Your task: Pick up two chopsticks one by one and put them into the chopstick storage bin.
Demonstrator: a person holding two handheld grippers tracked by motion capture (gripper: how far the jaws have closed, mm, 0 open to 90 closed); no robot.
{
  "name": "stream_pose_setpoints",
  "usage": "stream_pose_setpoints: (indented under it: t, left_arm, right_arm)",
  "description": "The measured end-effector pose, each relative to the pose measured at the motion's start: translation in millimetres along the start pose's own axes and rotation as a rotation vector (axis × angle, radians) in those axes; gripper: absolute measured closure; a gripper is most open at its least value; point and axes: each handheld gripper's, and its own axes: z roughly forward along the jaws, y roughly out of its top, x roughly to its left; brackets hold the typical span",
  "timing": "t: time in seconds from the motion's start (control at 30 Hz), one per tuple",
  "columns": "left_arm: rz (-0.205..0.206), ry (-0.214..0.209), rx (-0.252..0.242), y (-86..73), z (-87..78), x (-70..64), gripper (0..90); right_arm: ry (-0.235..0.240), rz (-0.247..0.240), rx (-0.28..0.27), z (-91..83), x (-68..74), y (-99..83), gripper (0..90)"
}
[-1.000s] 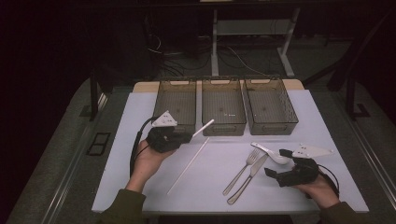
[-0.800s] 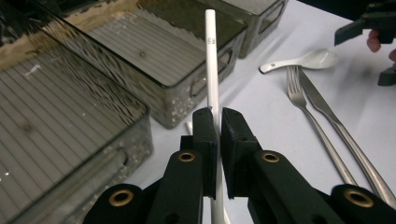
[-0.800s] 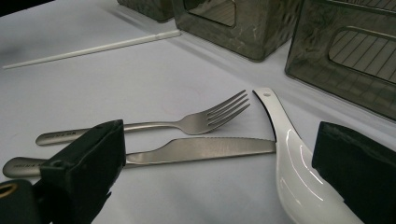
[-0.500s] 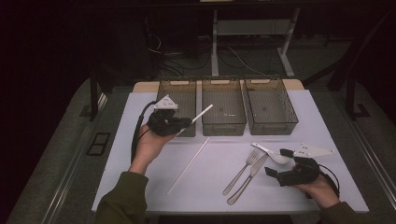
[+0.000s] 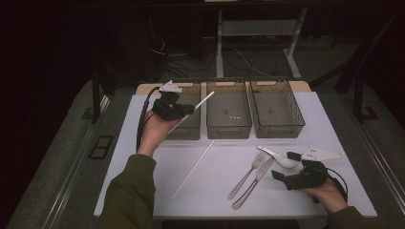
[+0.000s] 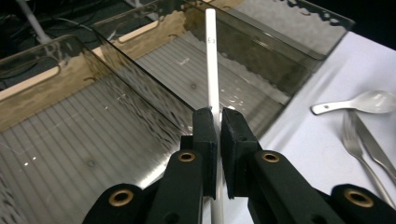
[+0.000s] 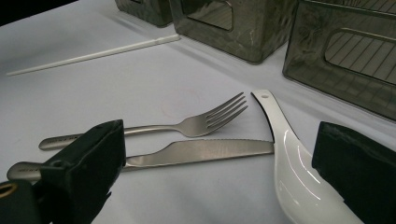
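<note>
Held chopstick (image 6: 211, 60): white, thin, straight; looks light and stiff, probably smooth plastic, so I judge it slippery and apt to swivel in a pinch.
Left gripper (image 6: 218, 122): jaws nearly together, clamped on that chopstick, one pad on each side.
Grip point: well down the stick; a long part runs ahead of the fingertips, a short part passes back below them. A hold nearer the middle would swing less, I'd say.
Chopstick against fingers: it runs straight out along the jaws' line, its far tip reaching over the wall between the left bin (image 5: 190, 112) and the middle bin (image 5: 228, 110).
Second chopstick (image 5: 192, 169): flat on the table (image 5: 143, 157), well apart from both grippers, lying slantwise in front of the bins.
Right gripper (image 5: 289, 166): jaws spread wide, gripping nothing.
Spoon (image 7: 294, 165): white, glossy, looks ceramic, so breakable and slick; its bowl lies between the right jaws, handle pointing ahead of them.
Knife (image 7: 187, 154) and fork (image 7: 196, 125): metal, side by side, just beyond the right gripper's left jaw.
</note>
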Motion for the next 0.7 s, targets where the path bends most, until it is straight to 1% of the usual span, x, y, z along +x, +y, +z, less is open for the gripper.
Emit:
stream_pose_setpoints:
  t: [0.03, 0.1, 0.17, 0.2, 0.27, 0.3, 0.33, 0.4, 0.5, 0.6, 0.7]
  left_arm:
    - [-0.006, 0.002, -0.001, 2.3, 1.9, 1.8, 84.1]
    - [-0.004, 0.014, 0.005, 6.9, 4.8, 6.9, 84.0]
    - [-0.006, 0.013, 0.001, 10.7, 7.3, 12.7, 84.0]
    - [-0.013, 0.017, -0.004, 12.2, 9.0, 15.0, 84.0]
    - [-0.004, 0.023, 0.003, 14.8, 11.5, 20.9, 84.0]
    - [-0.009, 0.028, 0.000, 15.7, 13.2, 23.0, 84.0]
    - [-0.011, 0.027, -0.009, 16.2, 15.1, 25.5, 84.0]
    - [0.009, 0.026, -0.006, 16.1, 19.0, 31.5, 84.0]
    - [0.007, 0.041, -0.005, 15.5, 25.6, 40.4, 84.0]
    - [-0.014, 0.058, -0.021, 15.2, 29.8, 50.7, 84.0]
    - [-0.022, 0.078, -0.029, 14.3, 30.2, 62.2, 84.0]
  right_arm:
    - [-0.002, 0.001, -0.002, 0.0, -0.3, 0.1, 2.9]
    - [-0.002, 0.004, -0.003, -0.3, -0.3, 0.2, 2.9]
    - [-0.001, 0.004, -0.003, -0.6, -0.2, 0.3, 3.0]
    - [-0.002, 0.004, -0.004, -0.5, -0.3, 0.2, 2.9]
    - [-0.002, 0.007, -0.004, -0.6, -0.4, 0.3, 3.0]
    - [-0.001, 0.007, -0.005, -0.7, -0.3, 0.3, 3.0]
    - [-0.001, 0.007, -0.006, -0.8, -0.4, 0.3, 3.0]
    - [0.000, 0.008, -0.006, -0.9, -0.5, 0.2, 2.9]
    - [0.002, 0.012, -0.008, -1.2, -0.2, 0.4, 2.9]
    - [0.004, 0.009, -0.009, -1.4, -0.2, 0.3, 3.0]
    - [0.006, 0.010, -0.011, -1.6, -0.6, 0.3, 3.0]
